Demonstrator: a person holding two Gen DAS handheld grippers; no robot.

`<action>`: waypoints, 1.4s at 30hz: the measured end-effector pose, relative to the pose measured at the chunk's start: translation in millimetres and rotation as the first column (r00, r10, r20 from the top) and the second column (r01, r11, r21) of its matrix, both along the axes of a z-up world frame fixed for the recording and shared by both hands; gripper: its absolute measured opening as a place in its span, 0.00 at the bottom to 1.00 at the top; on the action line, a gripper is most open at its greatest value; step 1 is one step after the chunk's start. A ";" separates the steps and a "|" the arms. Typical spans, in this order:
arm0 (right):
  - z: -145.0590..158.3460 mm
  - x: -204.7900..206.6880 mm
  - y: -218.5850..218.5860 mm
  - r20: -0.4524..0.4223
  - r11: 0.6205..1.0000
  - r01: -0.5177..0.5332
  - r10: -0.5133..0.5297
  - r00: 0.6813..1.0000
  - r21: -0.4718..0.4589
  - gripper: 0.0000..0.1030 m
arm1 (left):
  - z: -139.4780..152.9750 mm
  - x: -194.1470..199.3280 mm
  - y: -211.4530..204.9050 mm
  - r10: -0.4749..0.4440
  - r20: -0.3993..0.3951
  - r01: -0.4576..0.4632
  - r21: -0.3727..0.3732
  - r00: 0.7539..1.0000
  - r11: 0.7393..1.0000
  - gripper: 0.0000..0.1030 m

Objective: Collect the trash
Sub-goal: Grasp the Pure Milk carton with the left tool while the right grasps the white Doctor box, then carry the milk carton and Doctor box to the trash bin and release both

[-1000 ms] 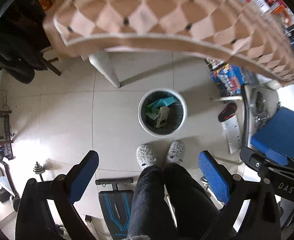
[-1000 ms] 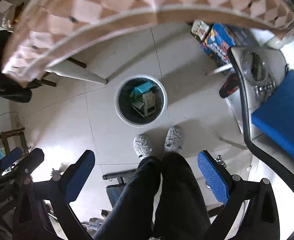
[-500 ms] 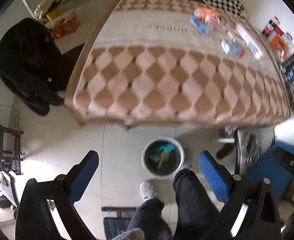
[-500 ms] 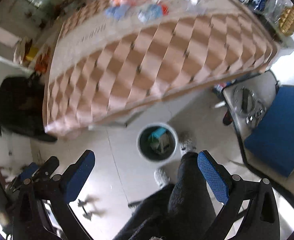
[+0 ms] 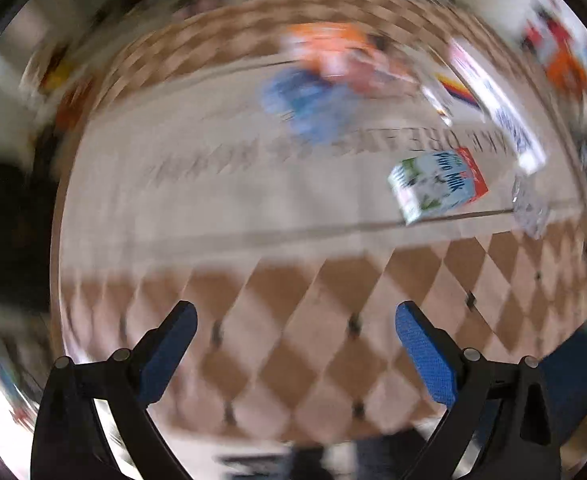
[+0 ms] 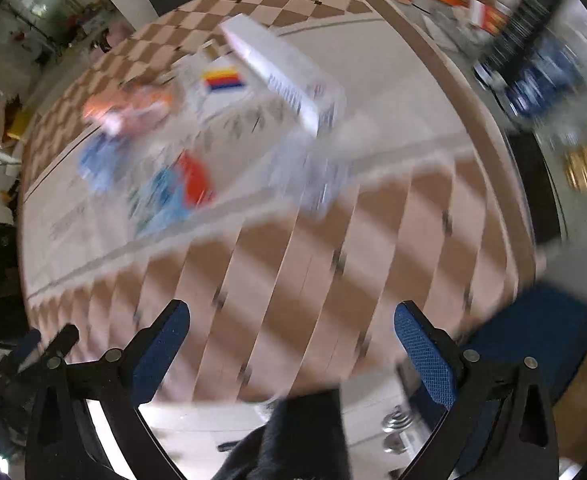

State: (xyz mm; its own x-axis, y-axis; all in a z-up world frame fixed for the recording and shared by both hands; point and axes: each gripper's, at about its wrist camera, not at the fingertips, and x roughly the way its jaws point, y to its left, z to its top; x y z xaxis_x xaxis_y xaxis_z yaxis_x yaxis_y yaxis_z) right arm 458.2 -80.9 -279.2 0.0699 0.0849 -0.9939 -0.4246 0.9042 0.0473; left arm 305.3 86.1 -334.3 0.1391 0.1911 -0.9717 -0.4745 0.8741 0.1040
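Trash is still lying on the tabletop (image 5: 253,208), a milk carton (image 5: 437,186) near its right edge and blurred wrappers (image 6: 133,120) toward the far edge, while left gripper (image 5: 295,354) and right gripper (image 6: 291,350) are hovering with jaws spread, holding nothing.

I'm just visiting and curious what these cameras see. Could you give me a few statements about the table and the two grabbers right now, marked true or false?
1. Both grabbers hold nothing. True: the left gripper and right gripper are open and empty.
2. A milk carton lies on the table. True.
3. The tablecloth is plain green. False: it has a brown and pink diamond pattern.
4. A long white box sits on the table. True.
5. The left gripper grips the carton. False: it is apart from it.
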 end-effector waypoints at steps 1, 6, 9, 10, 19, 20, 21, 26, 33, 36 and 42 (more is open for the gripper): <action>-5.9 25.9 9.6 -0.003 1.000 -0.022 0.022 1.000 -0.013 1.00 | -6.0 15.5 -2.1 -0.054 -0.029 0.054 0.025 0.998 0.998 0.98; -33.4 106.3 56.4 -0.007 0.990 -0.126 0.126 0.992 -0.058 0.86 | -38.6 77.3 1.1 -0.255 -0.168 0.275 0.109 0.952 0.955 0.98; -52.5 139.9 83.6 -0.018 0.985 -0.156 0.155 0.988 -0.072 0.83 | -46.4 93.7 9.5 -0.286 -0.208 0.310 0.093 0.935 0.946 0.98; -59.9 150.2 93.4 -0.014 0.984 -0.162 0.162 0.987 -0.078 0.83 | -46.1 96.1 11.1 -0.295 -0.210 0.317 0.079 0.932 0.945 0.98; -79.5 180.8 106.7 0.003 0.990 -0.137 0.137 0.991 -0.042 0.43 | -28.1 124.4 -44.3 -0.613 -0.177 0.612 -0.067 0.770 0.788 0.98; -77.3 180.7 98.7 -0.006 0.991 -0.124 0.124 0.992 -0.040 0.42 | -27.1 128.2 -51.8 -0.636 -0.170 0.631 -0.089 0.752 0.770 0.98; -76.0 180.4 92.9 -0.011 0.993 -0.113 0.113 0.994 -0.043 0.42 | -26.4 131.5 -57.7 -0.654 -0.162 0.647 -0.102 0.738 0.755 0.98; -70.2 184.3 49.8 -0.024 0.997 -0.041 0.039 0.999 -0.058 0.41 | -40.7 151.5 -82.9 -0.709 -0.175 0.697 -0.130 0.684 0.705 0.94; -71.6 186.4 13.8 -0.031 0.998 0.017 -0.020 0.999 -0.067 0.40 | -52.6 175.1 -102.9 -0.721 -0.200 0.703 -0.163 0.663 0.692 0.50; -65.2 178.0 8.7 -0.025 0.999 0.028 -0.029 0.999 -0.044 0.40 | -43.7 180.3 -108.1 -0.720 -0.167 0.704 -0.152 0.674 0.694 0.49; -39.0 149.7 2.0 0.015 1.000 -0.017 0.017 1.000 0.009 0.40 | -11.4 174.9 -99.9 -0.613 -0.130 0.609 -0.076 0.779 0.790 0.49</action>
State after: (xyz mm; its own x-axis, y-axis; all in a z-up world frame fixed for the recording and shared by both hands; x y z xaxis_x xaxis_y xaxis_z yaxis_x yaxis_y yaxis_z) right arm 608.0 -78.9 -318.1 0.0831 0.0951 -0.9920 -0.4403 0.8965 0.0490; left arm 480.2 -13.9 -345.6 0.0801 0.0850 -0.9931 0.1777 0.9792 0.0982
